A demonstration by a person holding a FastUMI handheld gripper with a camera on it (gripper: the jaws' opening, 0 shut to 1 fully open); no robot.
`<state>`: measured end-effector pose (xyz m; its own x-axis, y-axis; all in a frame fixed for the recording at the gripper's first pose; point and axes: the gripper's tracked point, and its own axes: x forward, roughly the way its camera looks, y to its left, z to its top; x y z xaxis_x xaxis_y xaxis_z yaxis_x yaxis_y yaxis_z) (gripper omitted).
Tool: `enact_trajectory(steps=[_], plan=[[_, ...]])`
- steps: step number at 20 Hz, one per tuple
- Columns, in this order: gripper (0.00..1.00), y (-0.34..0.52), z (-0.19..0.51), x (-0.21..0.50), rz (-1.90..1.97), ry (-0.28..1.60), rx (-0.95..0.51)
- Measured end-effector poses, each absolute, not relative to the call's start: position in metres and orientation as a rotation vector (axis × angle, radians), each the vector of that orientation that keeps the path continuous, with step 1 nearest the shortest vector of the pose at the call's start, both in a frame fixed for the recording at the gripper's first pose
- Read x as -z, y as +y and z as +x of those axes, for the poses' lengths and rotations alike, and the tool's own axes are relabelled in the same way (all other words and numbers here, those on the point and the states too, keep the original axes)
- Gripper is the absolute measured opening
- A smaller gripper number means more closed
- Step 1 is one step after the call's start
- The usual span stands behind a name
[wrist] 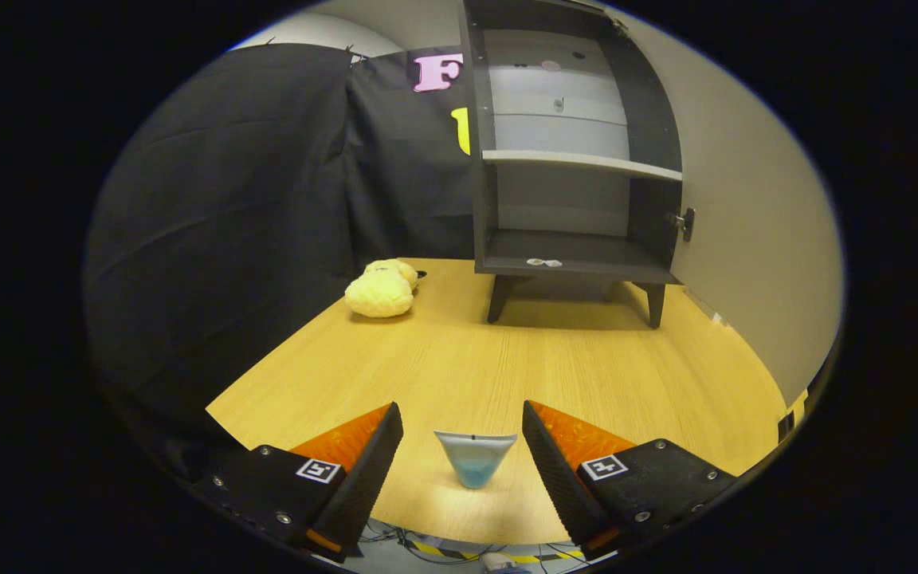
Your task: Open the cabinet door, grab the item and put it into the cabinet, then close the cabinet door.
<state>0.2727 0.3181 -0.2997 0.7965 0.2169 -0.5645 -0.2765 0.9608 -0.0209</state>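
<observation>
One small cup (475, 458) with blue at its bottom stands on the table (507, 351), squarely between the gripper (463, 446) fingers, which sit spread wide, touching nothing, lined up for the grab, I'd say. Beyond, the cabinet (578, 159) stands open, shelves nearly bare. A yellow plush (381, 288) lies beside it.

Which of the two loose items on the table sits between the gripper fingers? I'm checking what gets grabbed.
The small blue-tinted cup, untouched between the open gripper fingers; the yellow plush toy lies far beyond, beside the cabinet.
</observation>
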Motion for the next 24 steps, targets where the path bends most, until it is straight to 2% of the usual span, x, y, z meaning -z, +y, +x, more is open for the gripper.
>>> enact_trajectory(steps=[3, 7, 9, 10, 15, 24], plan=[[0.93, 0.314, 0.265, 0.329, -0.104, 0.669, -0.243], [0.84, 0.309, 0.257, 0.358, -0.093, 0.748, -0.216], [0.74, 0.304, 0.26, 0.361, -0.116, 0.748, -0.206], [0.52, 0.303, 0.26, 0.36, -0.13, 0.753, -0.212], [0.5, 0.306, 0.269, 0.337, -0.142, 0.731, -0.246], [0.5, 0.289, 0.327, 0.243, -0.136, 0.641, -0.231]])
